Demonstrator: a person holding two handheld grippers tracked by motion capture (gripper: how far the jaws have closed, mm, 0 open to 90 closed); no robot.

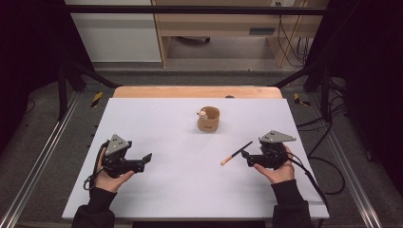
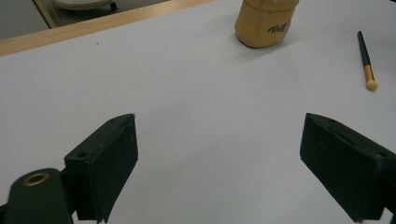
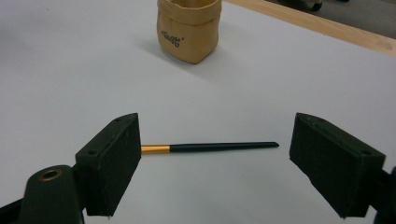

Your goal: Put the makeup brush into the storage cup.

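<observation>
A small tan paper-like pouch [image 1: 208,119] stands upright toward the back middle of the white table [image 1: 157,194], with a small pale item [image 1: 203,114] peeking over its rim. A thin brush [image 1: 236,153] with a black handle, gold band and tan tip lies flat in front of it, to the right. My right gripper [image 1: 247,159] is open just beside the handle end. In the right gripper view the brush [image 3: 210,147] lies across the gap ahead of the jaws, ungripped, and the pouch [image 3: 188,30] stands beyond. My left gripper [image 1: 145,161] is open over bare table at the left; its view shows the pouch [image 2: 264,23] and brush [image 2: 366,60] far off.
A wooden strip [image 1: 197,91] runs along the table's far edge. Metal frame rails [image 1: 38,161] flank the table, and cables [image 1: 328,166] trail on the floor at the right. A wooden desk [image 1: 218,28] stands beyond.
</observation>
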